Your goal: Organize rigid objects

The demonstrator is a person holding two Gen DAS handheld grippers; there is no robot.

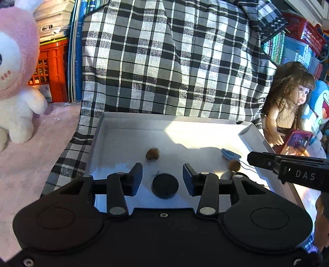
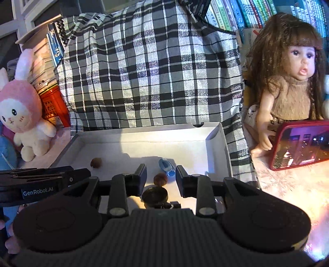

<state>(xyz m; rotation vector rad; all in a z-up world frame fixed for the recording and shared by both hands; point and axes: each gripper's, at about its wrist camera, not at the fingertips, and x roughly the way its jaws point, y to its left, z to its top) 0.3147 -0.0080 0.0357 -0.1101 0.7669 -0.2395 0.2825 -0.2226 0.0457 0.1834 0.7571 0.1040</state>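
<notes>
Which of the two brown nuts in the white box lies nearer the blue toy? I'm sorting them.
The brown nut between the right gripper's open jaws; it lies just beside the blue toy. The other nut lies far left.

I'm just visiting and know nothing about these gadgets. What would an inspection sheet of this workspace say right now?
Surface: white shallow box resting on a checked cloth.
Job's things: black round disc, two brown corks that seem to top small clear bottles, and a small blue piece, all in the box.
Clutter: red phone propped beside the box.
Grippers: left gripper and right gripper both open, pads pressing on nothing.
Cables: nothing seen.
Surroundings: pink plush rabbit, doll, books, red crate.
</notes>
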